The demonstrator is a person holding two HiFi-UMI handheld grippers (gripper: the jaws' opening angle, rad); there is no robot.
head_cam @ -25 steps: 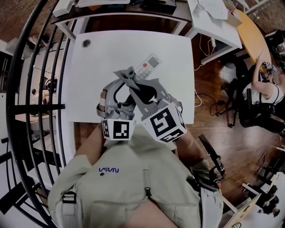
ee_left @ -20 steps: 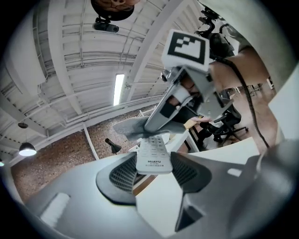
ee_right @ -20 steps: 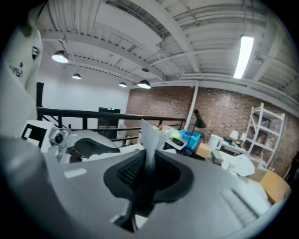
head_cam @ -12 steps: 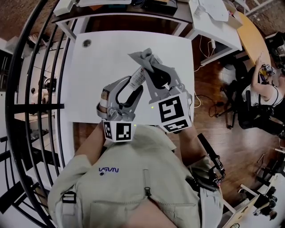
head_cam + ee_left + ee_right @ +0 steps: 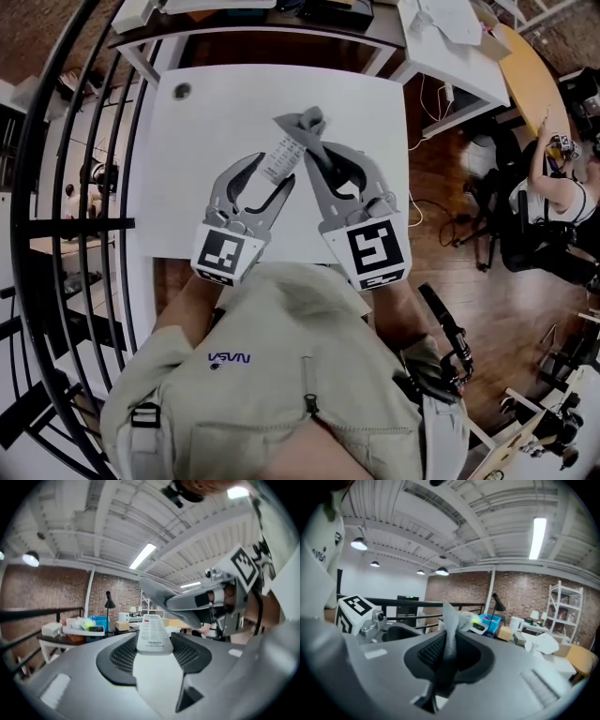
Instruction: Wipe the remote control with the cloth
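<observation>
The white remote control (image 5: 282, 155) is held above the white table (image 5: 202, 131), with my left gripper (image 5: 275, 171) shut on its near end. In the left gripper view the remote (image 5: 151, 634) lies between the pads with its buttons facing up. My right gripper (image 5: 315, 146) is shut on a grey cloth (image 5: 303, 122), which bunches at the remote's far tip. In the right gripper view the cloth (image 5: 450, 637) stands pinched between the pads. The right gripper (image 5: 206, 603) and cloth (image 5: 157, 591) show close above the remote in the left gripper view.
A small dark round spot (image 5: 182, 91) sits at the table's far left corner. A black railing (image 5: 66, 187) runs along the left. Desks (image 5: 441, 37) stand behind the table, and a person (image 5: 561, 187) sits at the far right over the wooden floor.
The right gripper carried the cloth from the remote's near part up to its far tip. The left gripper rolled, turning the remote and its marker cube.
</observation>
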